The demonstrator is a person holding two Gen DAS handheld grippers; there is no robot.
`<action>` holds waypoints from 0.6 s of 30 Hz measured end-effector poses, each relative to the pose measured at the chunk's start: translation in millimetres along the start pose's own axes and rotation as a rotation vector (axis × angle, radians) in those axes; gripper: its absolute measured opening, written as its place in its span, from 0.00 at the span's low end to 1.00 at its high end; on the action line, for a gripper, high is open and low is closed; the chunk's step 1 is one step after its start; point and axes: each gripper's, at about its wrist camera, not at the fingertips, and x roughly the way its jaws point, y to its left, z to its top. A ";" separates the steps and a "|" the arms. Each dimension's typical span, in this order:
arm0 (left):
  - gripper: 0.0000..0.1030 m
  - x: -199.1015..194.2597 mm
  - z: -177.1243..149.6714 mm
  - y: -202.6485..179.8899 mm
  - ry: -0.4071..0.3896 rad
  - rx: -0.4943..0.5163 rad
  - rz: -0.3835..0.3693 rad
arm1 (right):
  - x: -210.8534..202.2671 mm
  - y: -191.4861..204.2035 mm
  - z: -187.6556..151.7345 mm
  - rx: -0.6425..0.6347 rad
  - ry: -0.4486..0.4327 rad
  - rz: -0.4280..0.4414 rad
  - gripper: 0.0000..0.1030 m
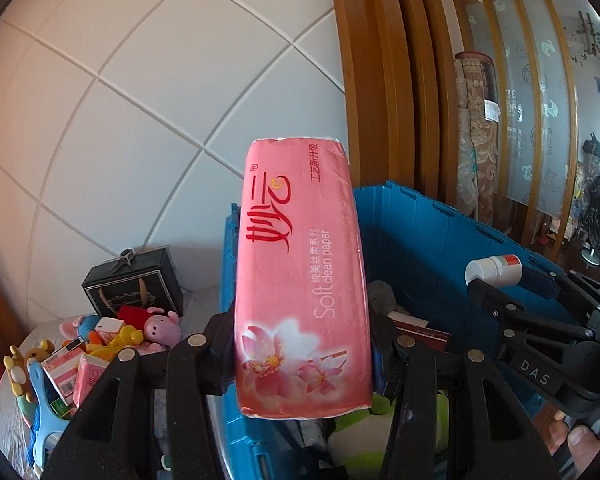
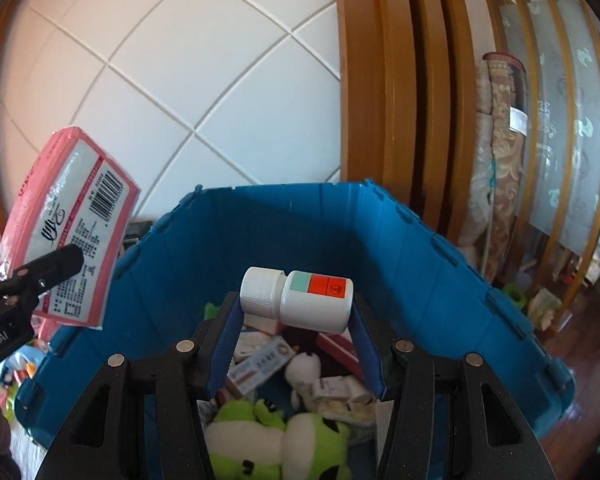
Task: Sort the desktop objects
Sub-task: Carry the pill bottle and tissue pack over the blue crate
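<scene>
Blue crate (image 2: 400,240) behind pink tissue pack (image 1: 300,280), white bottle (image 2: 300,300)

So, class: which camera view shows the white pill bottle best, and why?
The right wrist view: the white pill bottle lies sideways, centred and large, between the right gripper fingers above the blue bin, cap and label clear. The left wrist view shows it small near the right edge, partly hidden by that gripper.

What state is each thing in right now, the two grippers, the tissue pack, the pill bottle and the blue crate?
Left gripper: shut on tissue pack.
Tissue pack: held upright, sealed.
Right gripper: shut on pill bottle.
Pill bottle: capped, on its side, above the crate.
Blue crate: open, partly filled with toys and boxes.
</scene>
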 end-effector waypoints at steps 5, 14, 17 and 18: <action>0.47 36.8 2.3 -17.8 0.131 0.019 -0.008 | 18.6 -15.8 11.0 -0.004 0.014 -0.010 0.51; 0.48 76.9 5.5 -41.7 0.315 -0.018 -0.122 | 49.3 -26.8 20.4 -0.004 0.157 -0.011 0.51; 0.48 95.0 -5.2 -47.1 0.444 -0.011 -0.190 | 58.1 -22.7 20.1 -0.031 0.209 -0.006 0.51; 0.48 99.5 -8.4 -49.3 0.479 -0.001 -0.197 | 58.3 -20.6 19.7 -0.049 0.210 -0.013 0.51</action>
